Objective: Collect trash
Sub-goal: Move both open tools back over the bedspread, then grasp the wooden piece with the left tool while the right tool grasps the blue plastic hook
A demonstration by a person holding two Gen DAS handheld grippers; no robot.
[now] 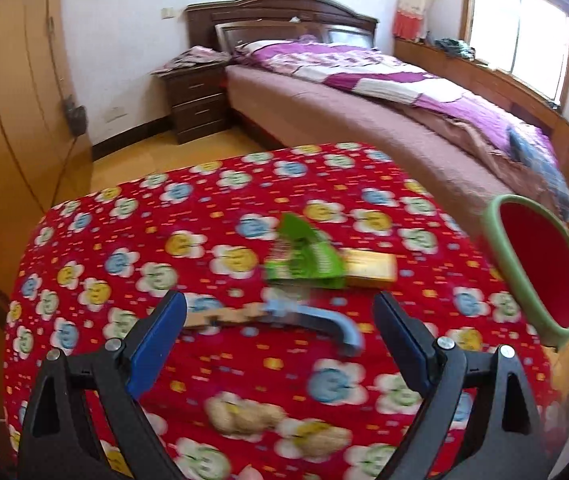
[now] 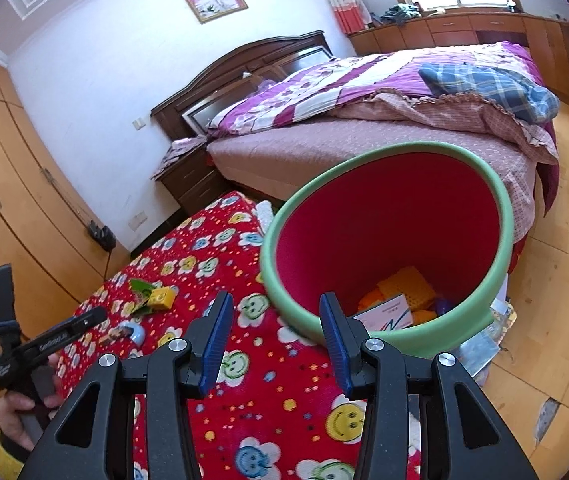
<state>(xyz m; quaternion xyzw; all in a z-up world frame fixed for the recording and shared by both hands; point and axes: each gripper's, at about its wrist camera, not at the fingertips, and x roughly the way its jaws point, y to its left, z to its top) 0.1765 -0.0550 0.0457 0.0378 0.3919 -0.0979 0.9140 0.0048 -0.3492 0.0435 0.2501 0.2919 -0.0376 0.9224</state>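
Right wrist: left gripper [image 2: 84,322] body reads "GoGrip..", partly legible.

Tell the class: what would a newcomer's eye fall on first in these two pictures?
Most striking is the red bin with a green rim, tilted beside the table's right edge, yellow and orange pieces in its bottom. Next comes the red flowered tablecloth, with a green wrapper lying mid-table. Behind stands a bed with a purple quilt.

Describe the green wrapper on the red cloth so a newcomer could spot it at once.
Start at the red flowered cloth in front of the bed. Near its middle lies a small cluster of litter; the green wrapper is the crumpled piece there, overlapping a yellow box. It lies beyond the blue piece and is the only bright green item on the cloth.
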